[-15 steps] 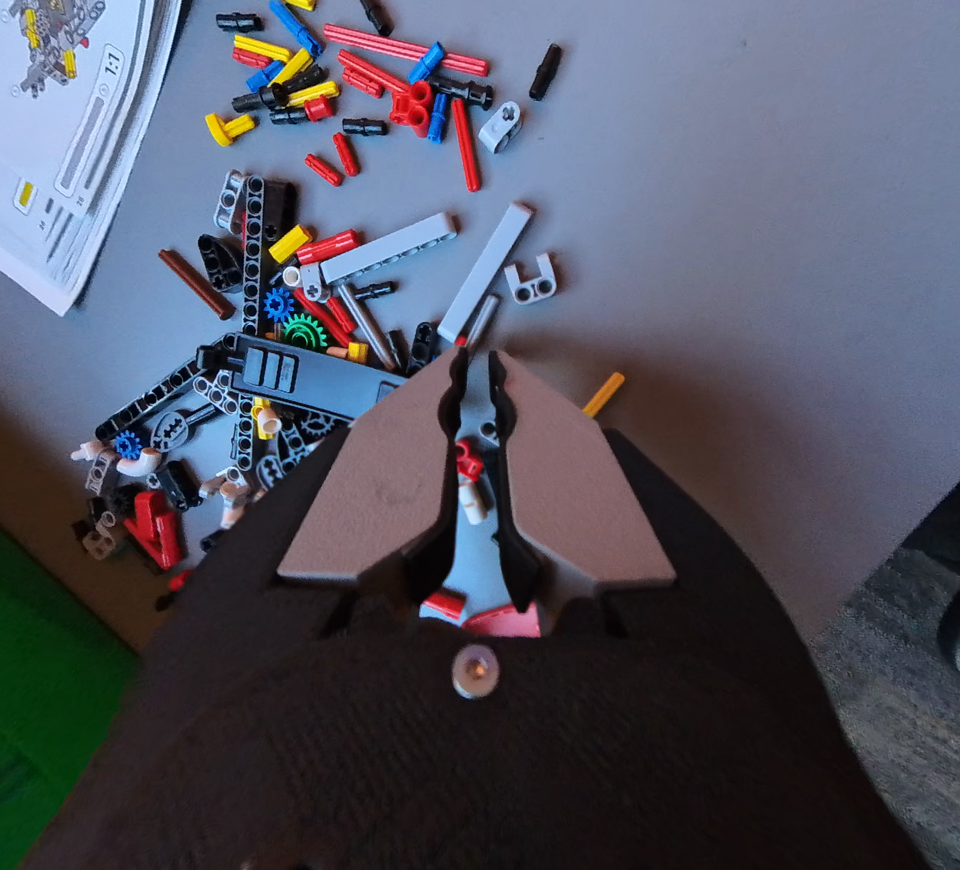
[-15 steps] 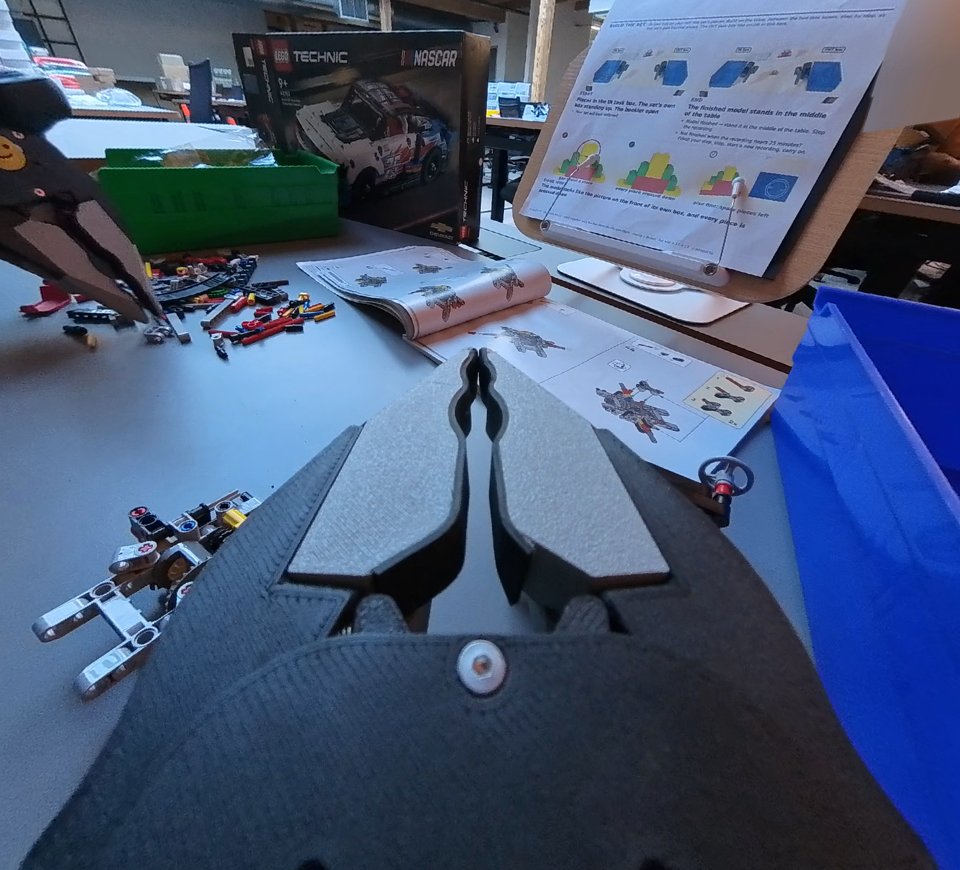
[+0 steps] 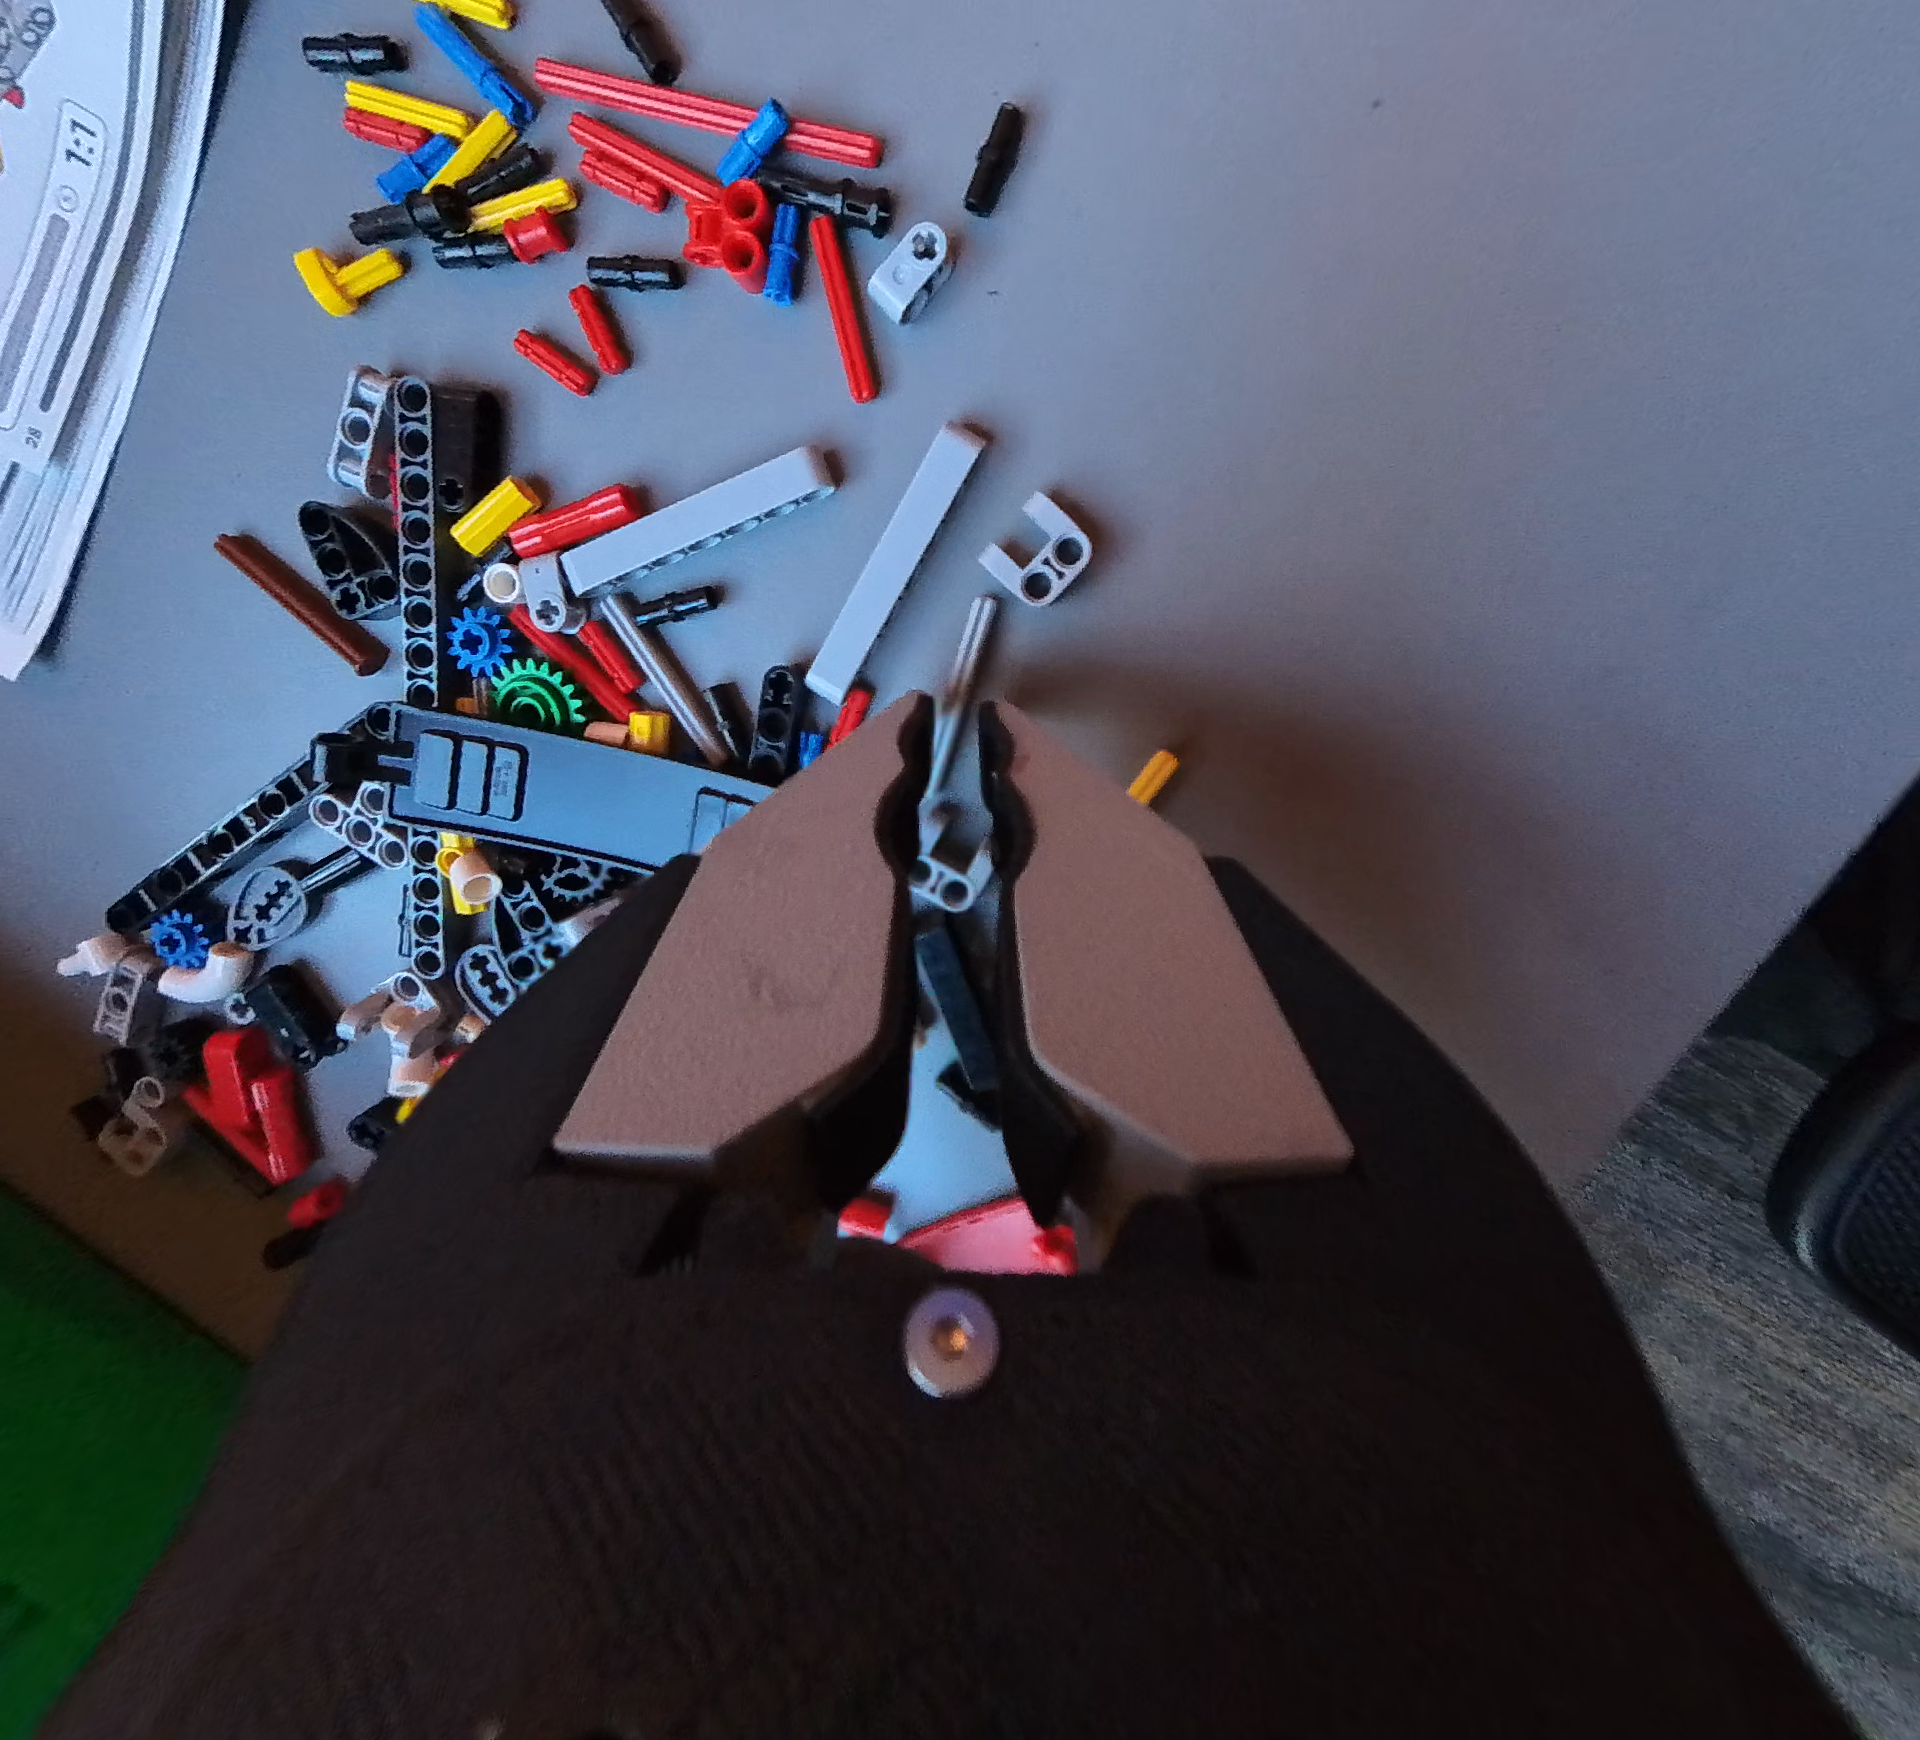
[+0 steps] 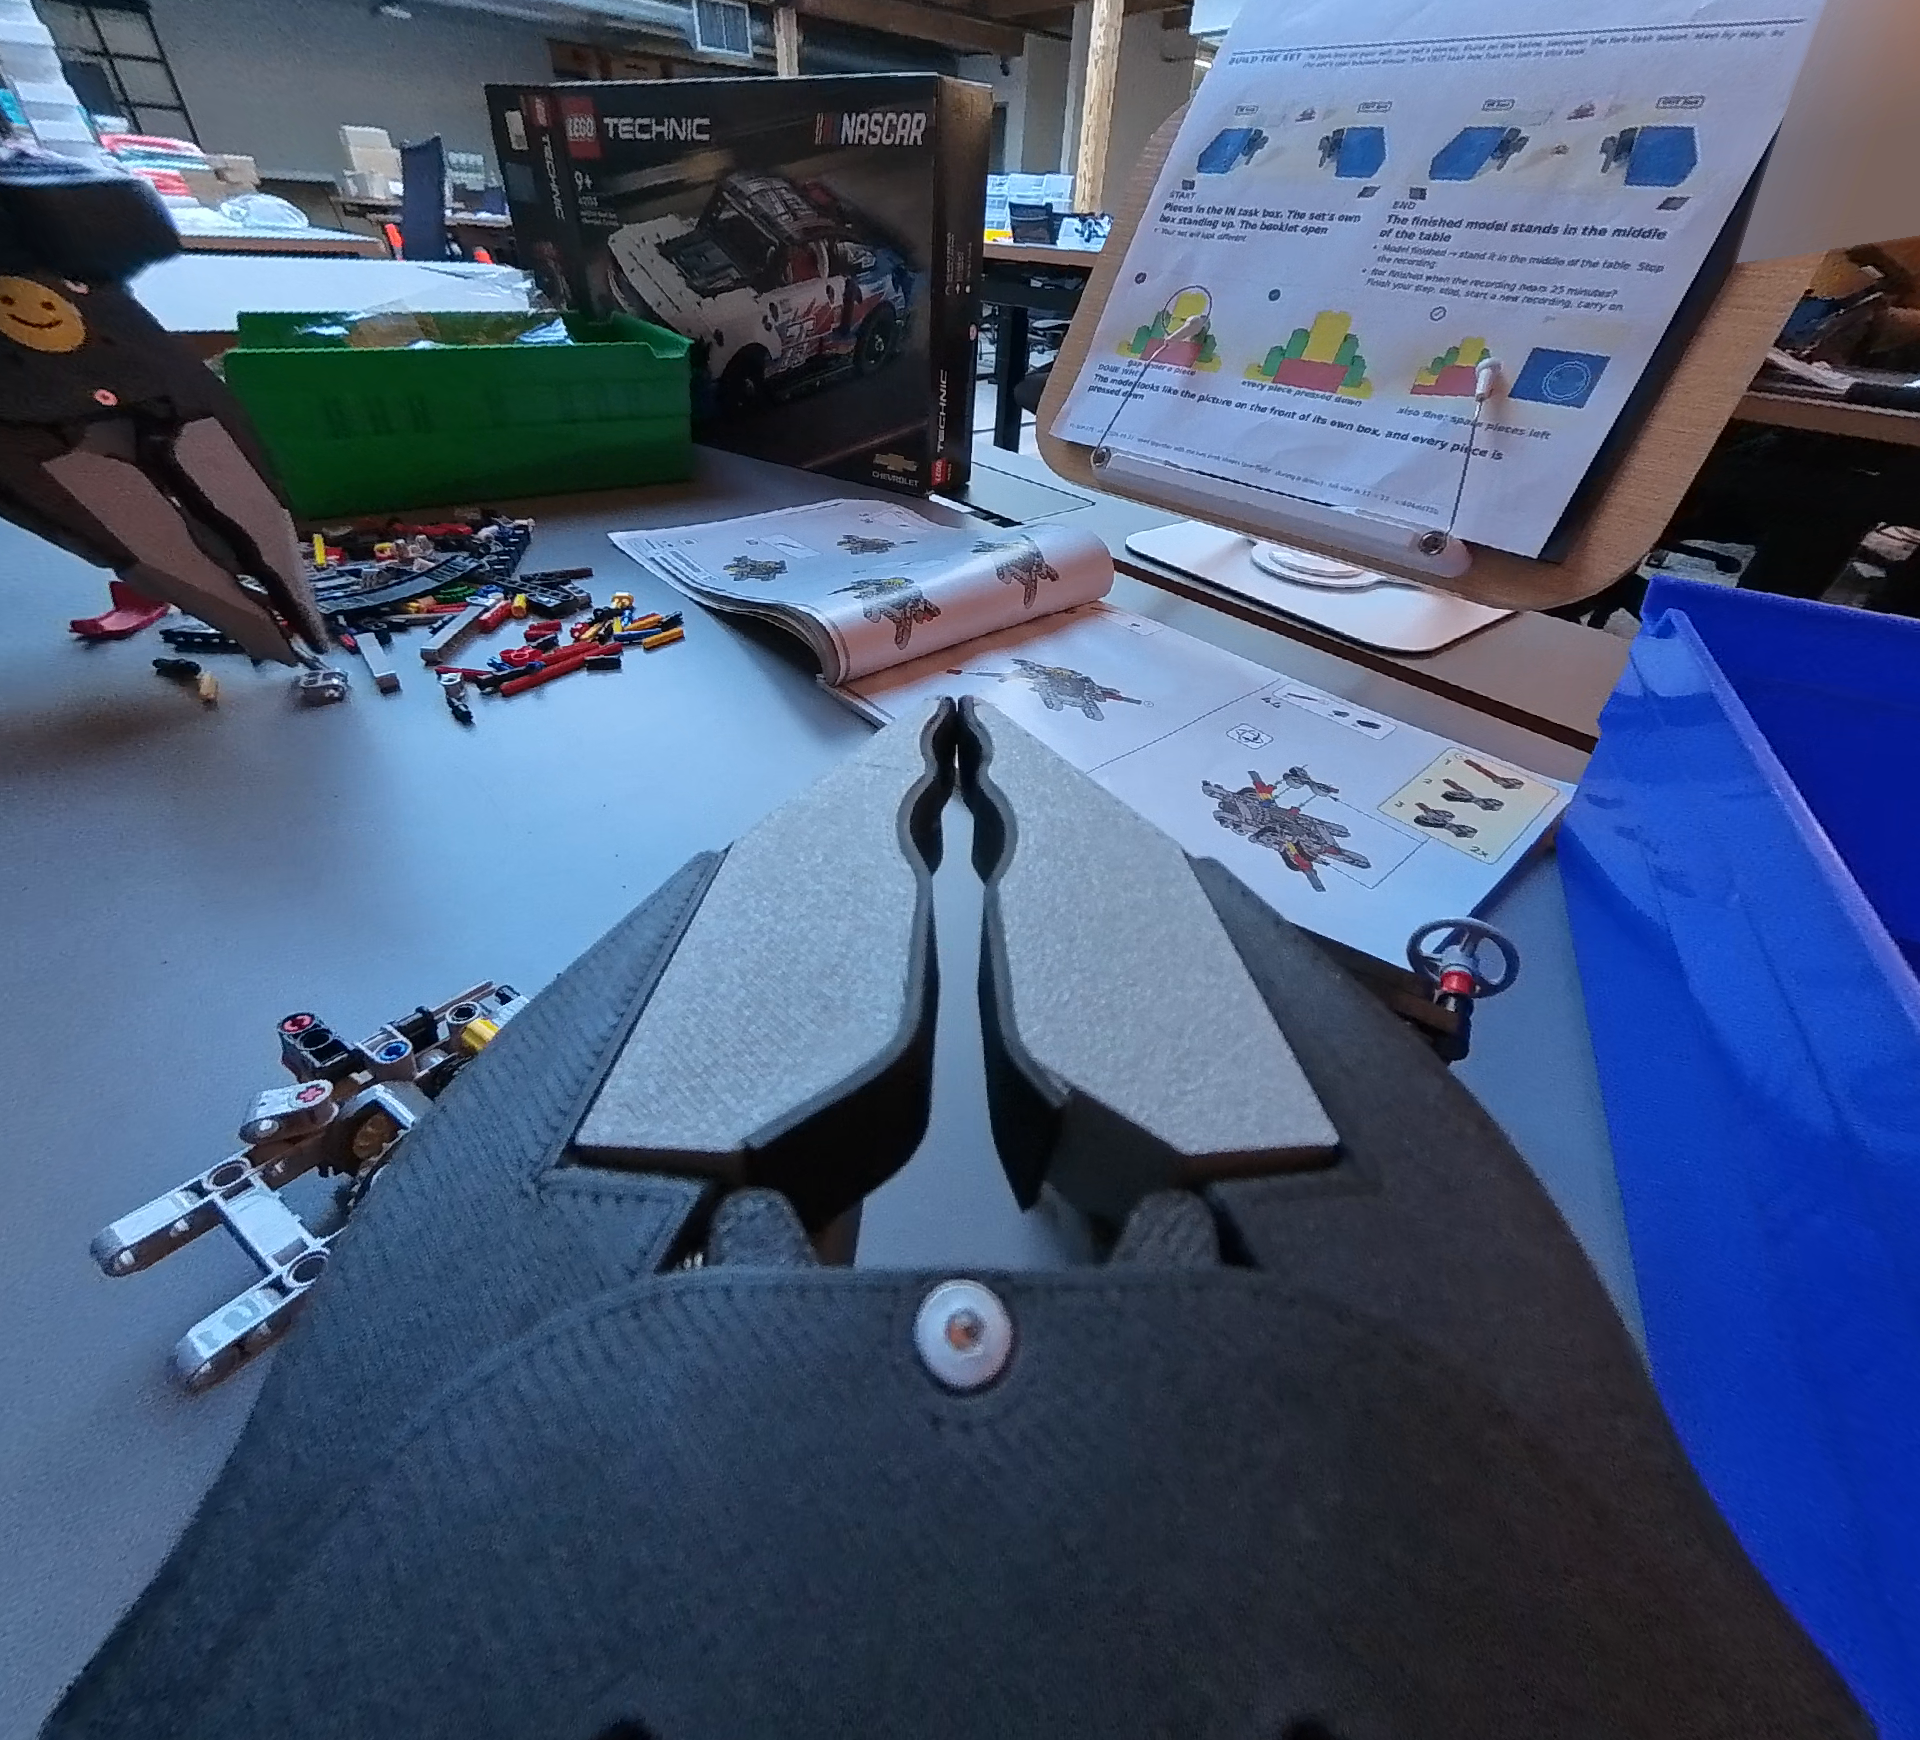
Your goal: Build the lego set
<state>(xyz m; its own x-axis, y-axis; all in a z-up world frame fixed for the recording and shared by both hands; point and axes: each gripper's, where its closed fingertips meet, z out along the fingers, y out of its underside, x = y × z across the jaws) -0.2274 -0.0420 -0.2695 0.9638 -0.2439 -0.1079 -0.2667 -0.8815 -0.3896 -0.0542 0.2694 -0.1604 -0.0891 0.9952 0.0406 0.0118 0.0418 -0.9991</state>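
Left wrist view: the left gripper (image 3: 951, 719) points down at a grey table (image 3: 1455, 236) strewn with small building pieces: red, yellow, blue and black pins and rods, grey beams, and a green gear (image 3: 537, 695). Half a second earlier the narrow slot between its fingers showed only a small red and pale piece, and a thin grey axle (image 3: 968, 651) lay just ahead of the tips. Now the gripper has come forward, so the axle runs up through the slot and sticks out past the tips. A light grey connector (image 3: 951, 875) sits further back between the fingers. The jaws are only slightly parted. A sliver of space shows beside the axle, so it seems to stand between the pads and not be clamped. The axle is blurred while the pieces around it are sharp. A U-shaped grey piece (image 3: 1044, 552) lies just beyond it, and the corner of an instruction booklet (image 3: 94, 132) shows at upper left. Right wrist view: the right gripper (image 4: 956, 708) hangs above the table, its tips pressed together on nothing, unchanged from half a second earlier. It points at the booklet's open pages. A partly built grey assembly (image 4: 270, 1160) lies to its lower left and a blue bin (image 4: 1766, 1067) stands to its right. Far left, the left gripper's tips are low among the loose pieces, in front of a green bin (image 4: 457, 423).
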